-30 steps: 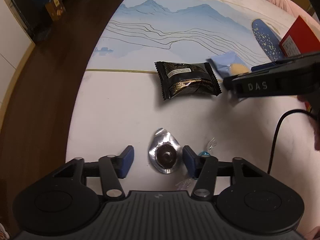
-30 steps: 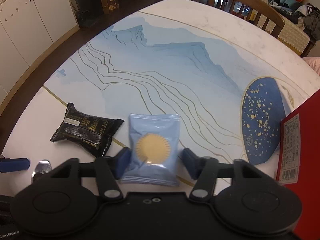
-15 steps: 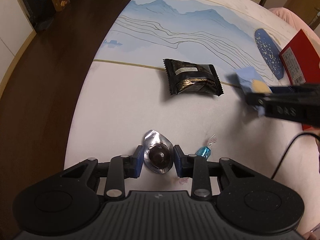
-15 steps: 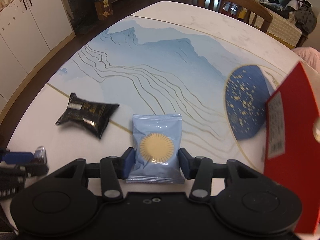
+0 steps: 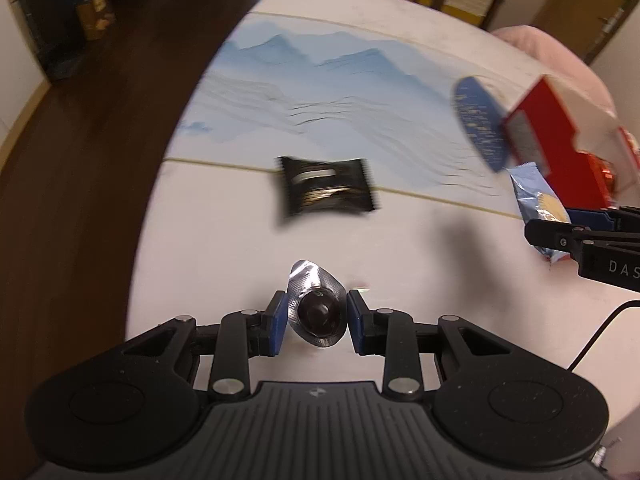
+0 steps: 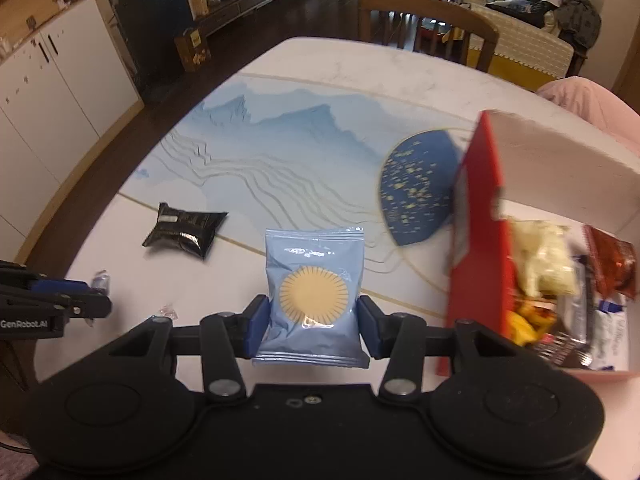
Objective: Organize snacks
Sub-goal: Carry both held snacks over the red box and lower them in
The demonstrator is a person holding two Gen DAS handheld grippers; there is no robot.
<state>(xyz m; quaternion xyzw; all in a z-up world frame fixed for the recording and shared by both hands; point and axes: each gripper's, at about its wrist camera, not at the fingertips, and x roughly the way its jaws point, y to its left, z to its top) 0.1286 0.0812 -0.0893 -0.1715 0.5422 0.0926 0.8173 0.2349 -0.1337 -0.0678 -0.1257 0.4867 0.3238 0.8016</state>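
My left gripper [image 5: 317, 322] is shut on a silver foil snack with a dark round centre [image 5: 317, 312], held above the table. My right gripper [image 6: 312, 322] is shut on a light blue packet with a yellow sun disc [image 6: 314, 296], lifted off the table; the packet also shows in the left wrist view [image 5: 536, 196]. A black snack packet [image 5: 326, 190] lies on the table; it also shows in the right wrist view [image 6: 184, 230]. An open red box [image 6: 476, 240] with several snacks inside stands at the right, close to the blue packet.
The white table [image 5: 224, 240] has a blue mountain print and a dark blue speckled oval [image 6: 416, 192]. A small clear wrapper [image 6: 168, 311] lies near the front edge. A wooden chair [image 6: 428, 24] stands at the far side. Dark floor lies to the left.
Both grippers have lifted their snacks off the table. The right gripper has carried the blue packet right, toward the red box, whose open inside now shows. The left jaws stay shut on the foil snack.
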